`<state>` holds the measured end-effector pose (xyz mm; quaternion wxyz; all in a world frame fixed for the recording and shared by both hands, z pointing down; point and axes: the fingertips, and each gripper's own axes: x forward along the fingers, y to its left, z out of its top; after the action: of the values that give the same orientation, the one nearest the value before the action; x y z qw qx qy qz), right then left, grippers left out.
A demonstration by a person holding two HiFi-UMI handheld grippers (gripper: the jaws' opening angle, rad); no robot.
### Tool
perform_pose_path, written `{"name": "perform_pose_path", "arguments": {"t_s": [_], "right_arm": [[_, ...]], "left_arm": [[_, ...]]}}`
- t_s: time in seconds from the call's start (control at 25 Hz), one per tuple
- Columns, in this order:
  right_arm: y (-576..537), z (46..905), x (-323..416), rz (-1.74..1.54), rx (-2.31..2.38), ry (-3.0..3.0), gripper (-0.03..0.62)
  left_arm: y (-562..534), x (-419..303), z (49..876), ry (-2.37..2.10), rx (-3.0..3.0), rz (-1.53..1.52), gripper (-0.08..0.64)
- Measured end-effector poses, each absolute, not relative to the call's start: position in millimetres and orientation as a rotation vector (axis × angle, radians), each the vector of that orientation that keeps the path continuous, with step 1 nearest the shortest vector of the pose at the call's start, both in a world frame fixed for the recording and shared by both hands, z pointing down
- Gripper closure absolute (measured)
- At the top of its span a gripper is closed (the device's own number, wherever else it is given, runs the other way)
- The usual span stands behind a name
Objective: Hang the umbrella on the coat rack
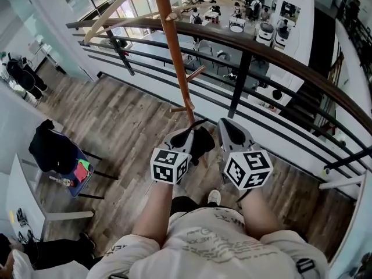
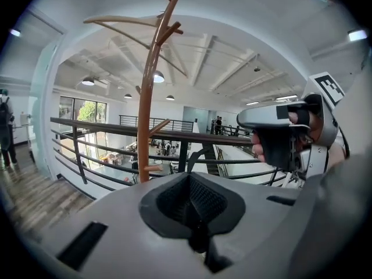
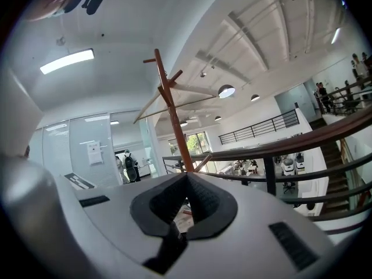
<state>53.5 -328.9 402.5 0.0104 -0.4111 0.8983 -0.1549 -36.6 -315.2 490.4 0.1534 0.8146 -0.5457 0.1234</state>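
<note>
Fingers of left gripper, right gripper empty; coat rack ahead.

The coat rack is a slim brown wooden pole with angled pegs. It stands upright on the plank floor, close before the dark railing.

Coat rack pole and railing block ahead; open room lies left.

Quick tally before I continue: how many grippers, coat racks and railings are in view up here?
Grippers: 2 (left gripper, right gripper, both with jaws together)
Coat rack: 1
Railing: 1
Total: 4
</note>
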Motion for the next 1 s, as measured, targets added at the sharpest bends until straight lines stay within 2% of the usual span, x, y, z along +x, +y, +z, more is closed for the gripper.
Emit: {"name": "perform_pose_path", "arguments": {"t_s": [0.6, 1.0], "right_arm": [[-378, 411, 38, -0.479, -1.436, 2.783, 0.591], [-387, 408, 29, -0.479, -1.533, 2.739, 0.591]], "left_arm": [[-378, -71, 565, -1.429, 2.195, 0.404, 0.556], [-398, -81, 570, -1.328, 2.188, 0.383, 0.555]]}}
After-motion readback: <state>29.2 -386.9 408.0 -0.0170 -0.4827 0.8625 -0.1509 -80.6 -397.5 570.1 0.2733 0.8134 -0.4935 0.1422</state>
